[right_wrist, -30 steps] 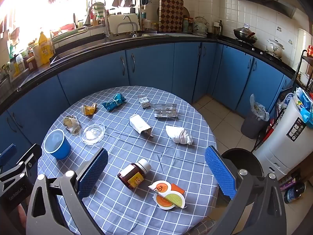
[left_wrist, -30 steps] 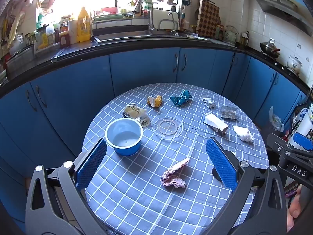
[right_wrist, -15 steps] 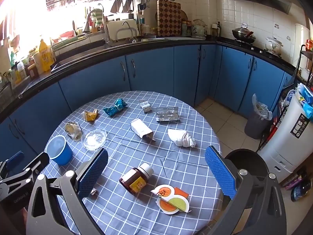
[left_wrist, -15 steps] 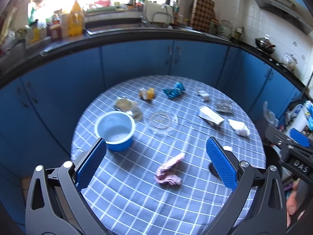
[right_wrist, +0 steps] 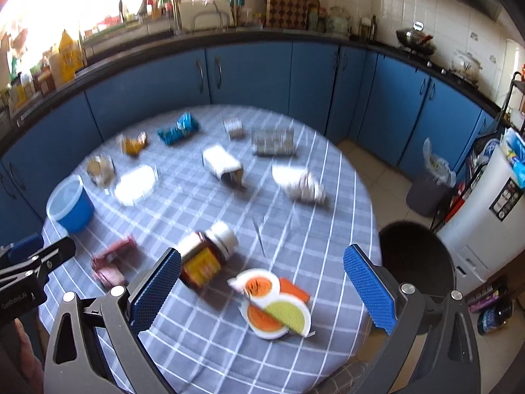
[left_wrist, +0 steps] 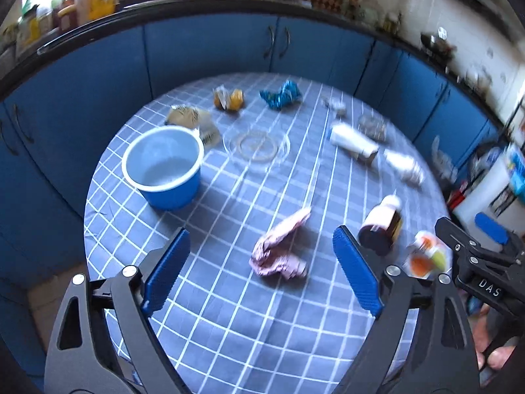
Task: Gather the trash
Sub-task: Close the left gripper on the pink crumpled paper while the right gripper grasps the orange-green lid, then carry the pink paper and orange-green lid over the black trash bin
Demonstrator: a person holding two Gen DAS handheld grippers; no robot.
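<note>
Trash lies scattered on a round table with a blue checked cloth (left_wrist: 229, 312). A crumpled pink wrapper (left_wrist: 279, 249) lies between the fingers of my open, empty left gripper (left_wrist: 261, 272); it also shows in the right wrist view (right_wrist: 110, 261). A brown bottle with a white cap (right_wrist: 210, 252) and an orange-green-white wrapper (right_wrist: 277, 305) lie just ahead of my open, empty right gripper (right_wrist: 262, 295). Further back lie a white carton (right_wrist: 223, 164), crumpled white paper (right_wrist: 303, 185), a blue wrapper (right_wrist: 178, 129) and a yellow wrapper (right_wrist: 133, 142).
A blue bowl (left_wrist: 164, 167) and a clear plastic lid (left_wrist: 257, 144) sit on the table's left half. A black bin (right_wrist: 416, 262) stands at the table's right edge, and a bagged bin (right_wrist: 430, 184) on the floor. Blue cabinets curve behind.
Both grippers have moved forward and down toward the table. The pink wrapper now sits between the left fingers, and the bottle and orange-green wrapper are closer to the right gripper.
</note>
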